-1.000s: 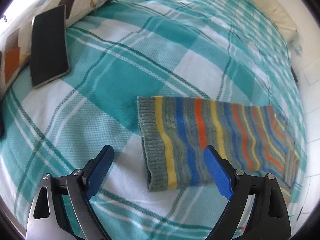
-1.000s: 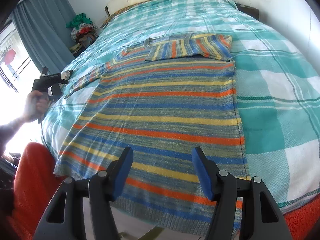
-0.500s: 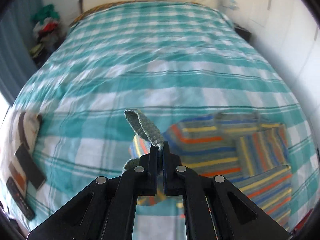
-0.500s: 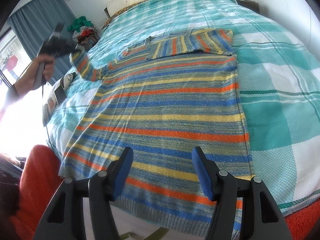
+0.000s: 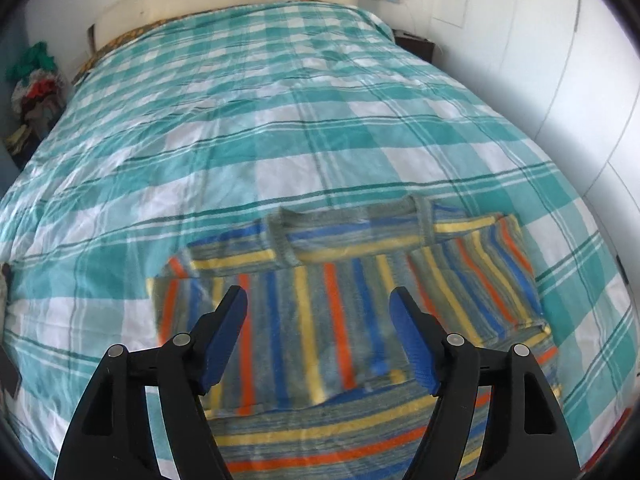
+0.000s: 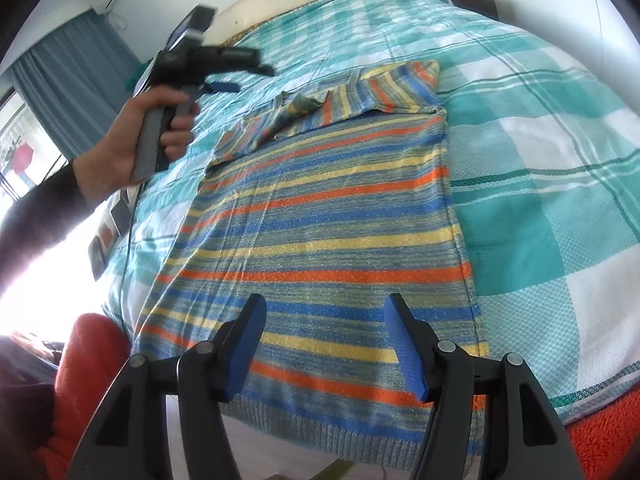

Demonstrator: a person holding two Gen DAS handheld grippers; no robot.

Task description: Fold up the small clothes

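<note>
A striped knit sweater (image 6: 320, 220) lies flat on the bed, its hem toward me. Both sleeves are folded across the chest: the left sleeve (image 5: 304, 320) lies under my left gripper (image 5: 320, 312), and the right sleeve (image 5: 480, 280) lies beside it. The left gripper's jaws are opening and hover above the sleeve with nothing pinched between them. In the right wrist view, a hand holds the blurred left gripper (image 6: 252, 79) above the sweater's left shoulder. My right gripper (image 6: 322, 332) stands open over the hem, holding nothing.
A teal and white plaid cover (image 5: 280, 120) spreads over the bed up to a cream headboard cushion (image 5: 224, 0). A pile of clothes (image 5: 36, 92) sits at the far left. Red-orange fabric (image 6: 92, 360) lies at the near edge. Dark flat devices (image 6: 116, 216) rest by the bed's left side.
The left gripper shut on the left sleeve's cuff, carried it across over the chest and let go; its jaws now stand apart. The right gripper has barely moved.
</note>
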